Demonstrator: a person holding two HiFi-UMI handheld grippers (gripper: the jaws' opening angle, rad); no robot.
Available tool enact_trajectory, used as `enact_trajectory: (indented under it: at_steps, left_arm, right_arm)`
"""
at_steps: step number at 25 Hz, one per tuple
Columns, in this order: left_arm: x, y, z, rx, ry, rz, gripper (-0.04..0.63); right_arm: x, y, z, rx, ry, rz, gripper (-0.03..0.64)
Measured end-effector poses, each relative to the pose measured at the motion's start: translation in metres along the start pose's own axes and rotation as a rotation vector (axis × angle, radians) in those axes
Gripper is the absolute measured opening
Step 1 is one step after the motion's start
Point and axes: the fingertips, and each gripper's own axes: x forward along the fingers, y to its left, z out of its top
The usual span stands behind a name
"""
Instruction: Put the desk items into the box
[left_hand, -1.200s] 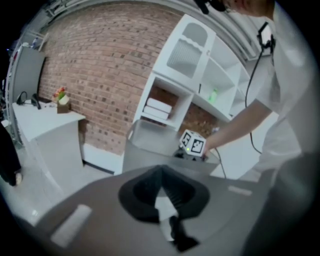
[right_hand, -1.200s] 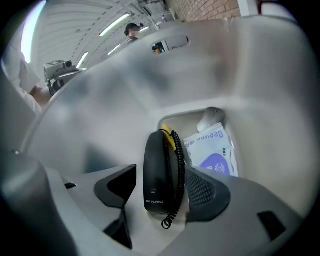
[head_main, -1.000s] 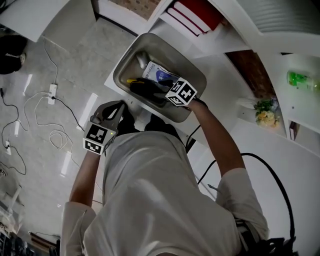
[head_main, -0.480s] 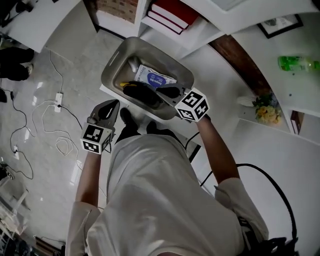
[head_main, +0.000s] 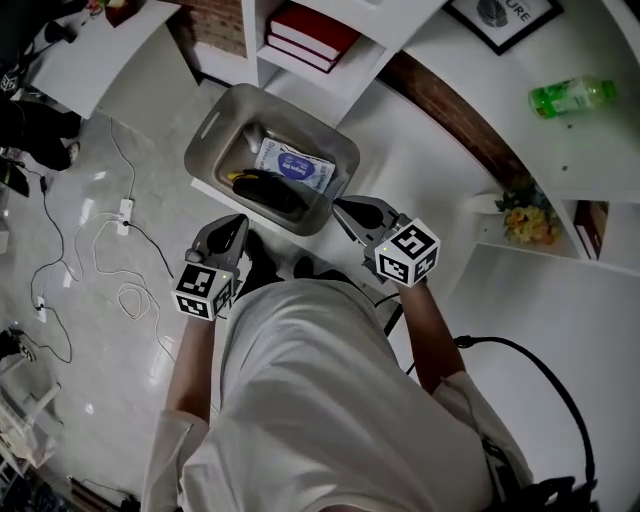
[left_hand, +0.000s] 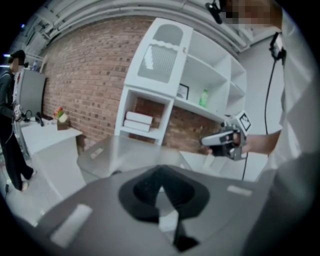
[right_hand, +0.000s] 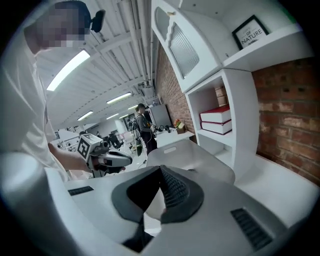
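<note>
Right gripper (head_main: 345, 208), jaws just closed with nothing between them, hangs at centre frame just off the lower-right corner of the grey box (head_main: 300, 112). That position suggests it has nothing left to set down. Left gripper (head_main: 236, 222), jaws likewise together and empty, hovers below the box's lower edge, seemingly idle between items. Both point up-frame toward the box. It sits in the upper middle of the head view, at the left end of the white desk (head_main: 410, 165) and below the red books (head_main: 318, 25). Its open side faces up and its long axis runs upper left to lower right. Inside, a white-and-blue packet (head_main: 292, 164) lies flat along that axis, and a black item (head_main: 268, 192) lies lengthwise against the lower wall.
</note>
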Motion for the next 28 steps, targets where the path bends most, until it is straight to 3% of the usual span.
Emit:
enact_trajectory:
  at_steps: [6,14,20,28]
  left_arm:
    - [0.003,-0.045,0.003,-0.008,-0.045,0.027,0.002]
    - [-0.007,-0.086,-0.001,-0.037,-0.077,0.094,0.003]
    - [-0.027,-0.094,0.002,-0.036,-0.093,0.113,0.003]
    - [-0.045,-0.081,-0.008,0.011,-0.058,0.108,0.003]
  right_arm:
    - [-0.038,-0.012,-0.02,0.038,-0.016,-0.064,0.003]
    - [-0.054,0.004,-0.045,0.04,-0.016,0.001,0.003]
    - [-0.052,0.025,-0.044,0.035,-0.038,0.035,0.003]
    - [-0.056,0.035,-0.033,0.08,-0.109,-0.02,0.003]
